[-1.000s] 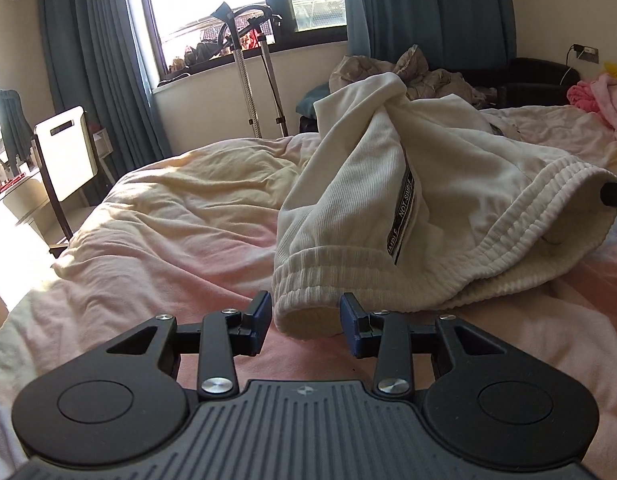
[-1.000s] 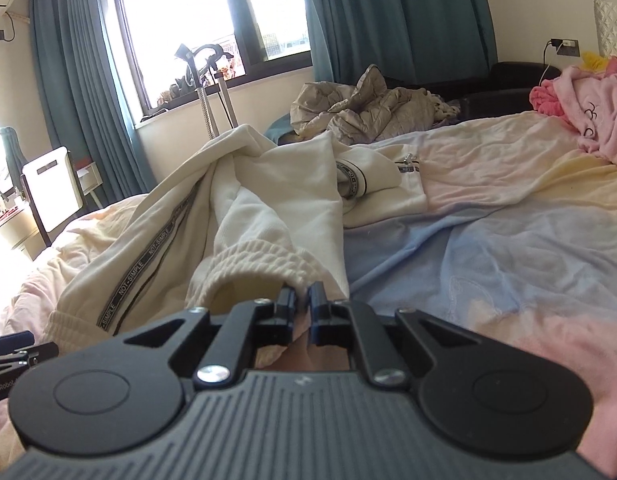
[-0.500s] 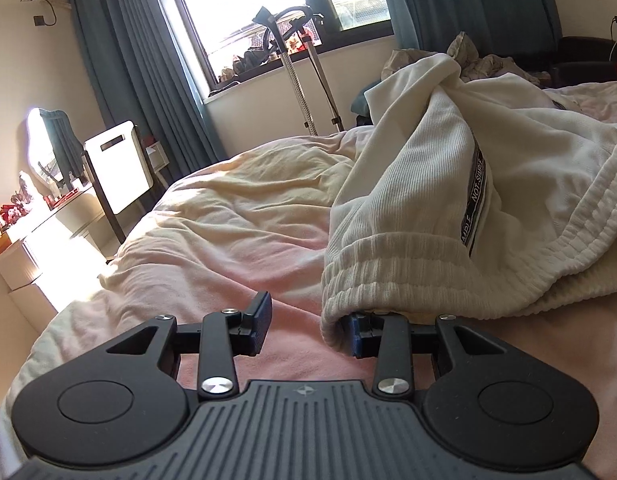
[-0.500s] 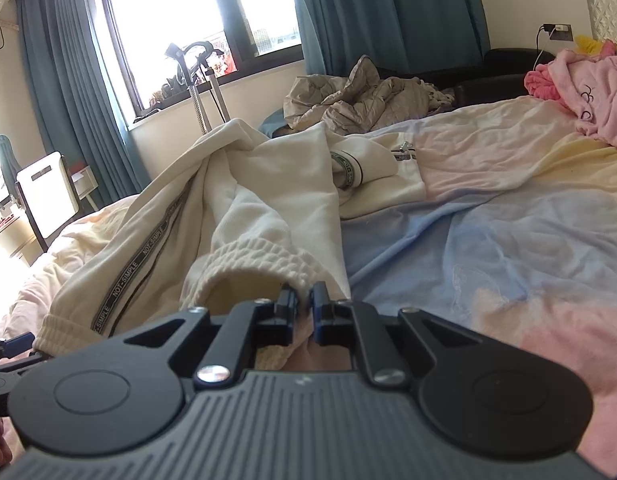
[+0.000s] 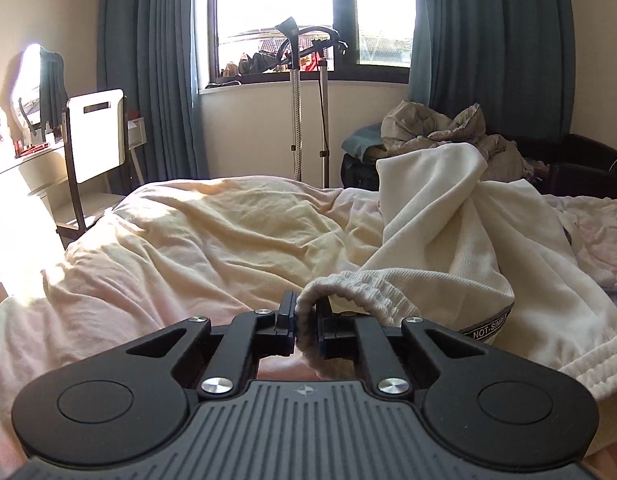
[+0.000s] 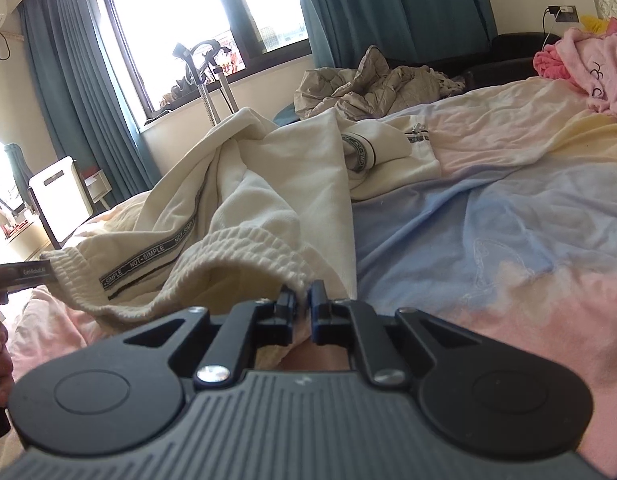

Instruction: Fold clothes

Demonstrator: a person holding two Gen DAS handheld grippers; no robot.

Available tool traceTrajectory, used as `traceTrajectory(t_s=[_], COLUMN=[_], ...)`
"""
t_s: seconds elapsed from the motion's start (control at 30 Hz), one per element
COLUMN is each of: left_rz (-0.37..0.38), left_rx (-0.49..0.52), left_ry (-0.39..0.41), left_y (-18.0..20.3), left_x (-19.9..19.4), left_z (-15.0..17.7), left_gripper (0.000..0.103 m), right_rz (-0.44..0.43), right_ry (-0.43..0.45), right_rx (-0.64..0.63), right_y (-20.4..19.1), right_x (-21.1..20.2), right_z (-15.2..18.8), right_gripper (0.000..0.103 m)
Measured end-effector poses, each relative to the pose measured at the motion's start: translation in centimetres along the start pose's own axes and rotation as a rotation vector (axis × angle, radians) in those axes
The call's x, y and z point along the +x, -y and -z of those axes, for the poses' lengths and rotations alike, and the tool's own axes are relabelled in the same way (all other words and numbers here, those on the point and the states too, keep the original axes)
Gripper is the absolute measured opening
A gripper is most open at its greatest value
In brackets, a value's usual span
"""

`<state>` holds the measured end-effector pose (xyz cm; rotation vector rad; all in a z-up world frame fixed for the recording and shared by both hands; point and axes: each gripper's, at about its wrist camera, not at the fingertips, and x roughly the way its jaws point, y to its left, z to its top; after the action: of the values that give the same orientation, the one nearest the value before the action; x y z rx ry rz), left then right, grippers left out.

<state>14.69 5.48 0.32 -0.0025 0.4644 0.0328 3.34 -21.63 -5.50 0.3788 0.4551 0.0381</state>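
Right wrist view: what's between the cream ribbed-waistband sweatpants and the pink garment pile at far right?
Only bare pastel bedsheet between the cream sweatpants and the pink garment pile, seen in the right wrist view.

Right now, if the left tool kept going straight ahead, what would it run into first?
The left tool is already shut on the cream pants' waistband. Straight beyond, it would probably meet the rumpled bedding, though depth is unclear.

Cream sweatpants (image 6: 268,184) lie rumpled across a bed with pastel pink, yellow and blue bedding (image 6: 508,220). Their ribbed elastic waistband (image 6: 244,248) is nearest, lifted slightly and gaping open. A grey side stripe (image 6: 156,256) printed "NOT-SIMPLE" runs along one leg. The legs bunch upward into a peak, then trail away toward the window.
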Motion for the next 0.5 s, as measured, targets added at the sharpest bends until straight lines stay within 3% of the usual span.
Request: traceTrajectory(t_s=[0.1,0.27,0.5], left_rz=[0.040,0.015,-0.029], left_rx=[-0.145,-0.317,-0.320], left_ry=[-0.015,0.035,0.103], left_y=[-2.6,-9.7,-18.7], left_x=[-0.2,-0.5,0.8], left_z=[-3.1,-8.7,-16.1], left_gripper=[0.011,0.010,0.010], right_rz=[-0.113,-0.250,-0.459], right_ry=[0.091,0.161,0.179], right_rx=[-0.029,-0.132,-0.294], right_y=[-2.0,-7.8,-19.9], right_x=[-2.0,-4.6,-4.4], right_z=[-0.3,0.1,2.5], right_gripper=[0.009,0.009,0.010])
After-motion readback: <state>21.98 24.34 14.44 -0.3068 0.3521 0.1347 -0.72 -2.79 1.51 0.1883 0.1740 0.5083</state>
